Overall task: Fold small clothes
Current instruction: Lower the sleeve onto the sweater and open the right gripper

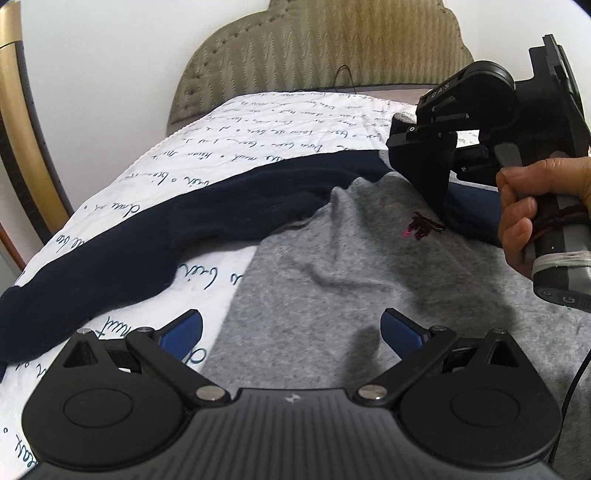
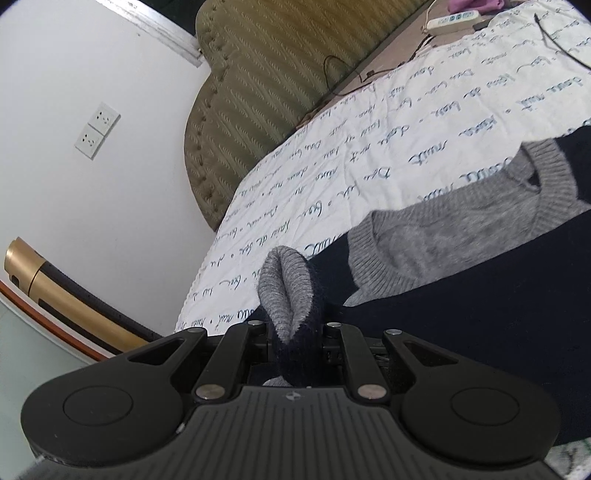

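Closest in, the left gripper (image 1: 291,332) is held with its 2 blue-padded fingers (image 1: 400,330) spread wide, nothing between them, hovering just over the grey body of the sweater (image 1: 332,280). The sweater is laid out on the bedspread (image 1: 177,155), which is white and covered in handwriting-style print. 1 navy sleeve (image 1: 129,236) is stretched out to the left across the spread, and a small dark and pink logo (image 1: 423,225) can be seen on the grey chest. A bit further off on the right, the right gripper (image 1: 421,147) is gripped by a hand (image 1: 535,206) and is clamped on the other navy sleeve's end, which is lifted up off the sweater's chest. From the right wrist view that's confirmed: the right gripper (image 2: 295,332) is closed tight on the grey ribbed cuff (image 2: 284,291), which is pinched so it sticks up between the fingers, and the grey ribbed collar (image 2: 461,229) is seen beyond it. Behind the bed, an olive quilted headboard (image 2: 258,74) is set against the white wall, with a double wall socket (image 2: 96,130) off to the left. A white power strip (image 2: 452,16) is lying at the far edge near the headboard.
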`<state>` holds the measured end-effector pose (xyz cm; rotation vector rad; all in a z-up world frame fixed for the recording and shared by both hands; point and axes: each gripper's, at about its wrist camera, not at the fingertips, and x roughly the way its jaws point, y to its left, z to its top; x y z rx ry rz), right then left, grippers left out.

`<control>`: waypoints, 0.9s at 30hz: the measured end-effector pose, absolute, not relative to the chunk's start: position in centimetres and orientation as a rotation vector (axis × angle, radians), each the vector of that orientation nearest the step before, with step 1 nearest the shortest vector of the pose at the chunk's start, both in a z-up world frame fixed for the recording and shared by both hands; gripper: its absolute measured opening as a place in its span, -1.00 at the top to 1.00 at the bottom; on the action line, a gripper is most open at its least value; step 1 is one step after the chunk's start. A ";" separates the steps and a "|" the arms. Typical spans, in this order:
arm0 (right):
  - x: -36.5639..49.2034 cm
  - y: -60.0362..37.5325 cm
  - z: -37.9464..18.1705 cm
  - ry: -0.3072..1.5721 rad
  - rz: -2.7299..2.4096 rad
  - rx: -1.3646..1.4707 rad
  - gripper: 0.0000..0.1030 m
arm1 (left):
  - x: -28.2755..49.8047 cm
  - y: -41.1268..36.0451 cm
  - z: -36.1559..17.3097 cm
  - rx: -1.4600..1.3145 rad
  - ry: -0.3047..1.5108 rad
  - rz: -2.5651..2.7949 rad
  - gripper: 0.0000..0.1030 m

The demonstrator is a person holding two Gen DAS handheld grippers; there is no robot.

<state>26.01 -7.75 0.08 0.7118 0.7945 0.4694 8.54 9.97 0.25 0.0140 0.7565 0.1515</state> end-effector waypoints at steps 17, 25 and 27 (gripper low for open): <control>24.8 -5.8 0.0 0.862 0.634 0.666 -0.36 | 7.5 12.4 0.4 -0.070 0.771 0.235 -1.00; 24.2 -5.5 0.5 0.873 0.632 0.615 -0.43 | 6.8 13.0 0.9 -0.093 0.754 0.271 -1.00; 23.8 -5.4 0.7 0.869 0.651 0.580 -0.63 | 6.6 13.5 1.1 -0.111 0.747 0.301 -1.00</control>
